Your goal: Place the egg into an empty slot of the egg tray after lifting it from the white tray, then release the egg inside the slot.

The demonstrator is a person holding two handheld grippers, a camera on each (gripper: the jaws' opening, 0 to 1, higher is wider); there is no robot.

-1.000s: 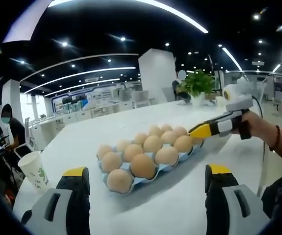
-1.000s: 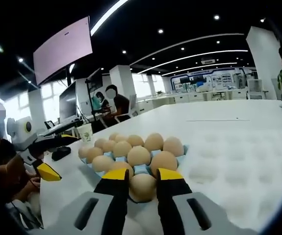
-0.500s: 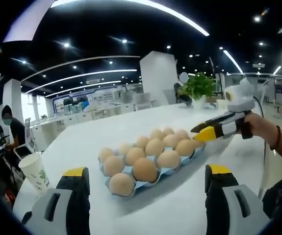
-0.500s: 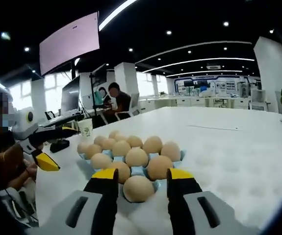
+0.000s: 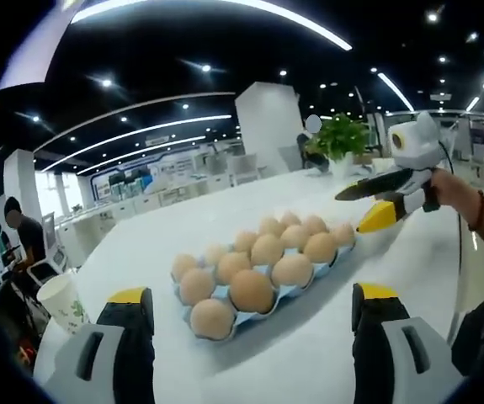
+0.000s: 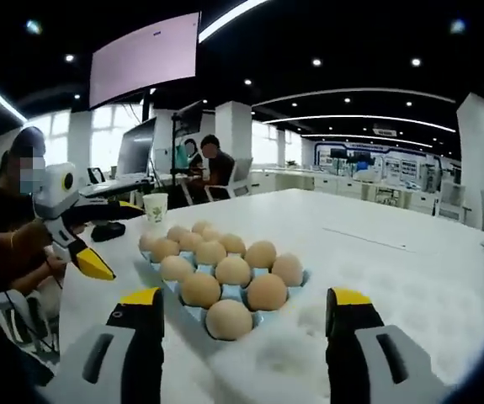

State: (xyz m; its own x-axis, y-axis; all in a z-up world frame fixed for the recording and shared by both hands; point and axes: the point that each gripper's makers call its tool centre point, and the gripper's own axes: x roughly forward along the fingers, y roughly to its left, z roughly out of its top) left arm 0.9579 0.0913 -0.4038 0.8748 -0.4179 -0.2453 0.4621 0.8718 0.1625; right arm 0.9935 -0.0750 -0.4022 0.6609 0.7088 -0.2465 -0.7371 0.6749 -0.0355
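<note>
A blue egg tray (image 5: 302,285) full of brown eggs lies on the white table (image 5: 309,353). In the right gripper view the tray (image 6: 193,314) is just ahead, and the nearest egg (image 6: 229,320) rests in its front slot, free of the jaws. My right gripper (image 6: 246,296) is open wide, its jaws standing either side of that egg without touching it. From the left gripper view the right gripper (image 5: 357,209) hovers open just above the tray's far end, near the end egg (image 5: 343,233). My left gripper (image 5: 252,293) is open before the tray and holds nothing.
A paper cup (image 5: 61,299) stands at the table's left edge, also seen as the cup (image 6: 154,206) beyond the tray. A potted plant (image 5: 338,139) sits at the far side. Seated people (image 6: 216,164) and a monitor (image 6: 136,151) are behind. A small black object (image 6: 107,230) lies near the cup.
My right gripper went from shut on the egg to wide open, leaving the egg in the tray's front slot, and rose and drew back a little. The left gripper stayed open.
</note>
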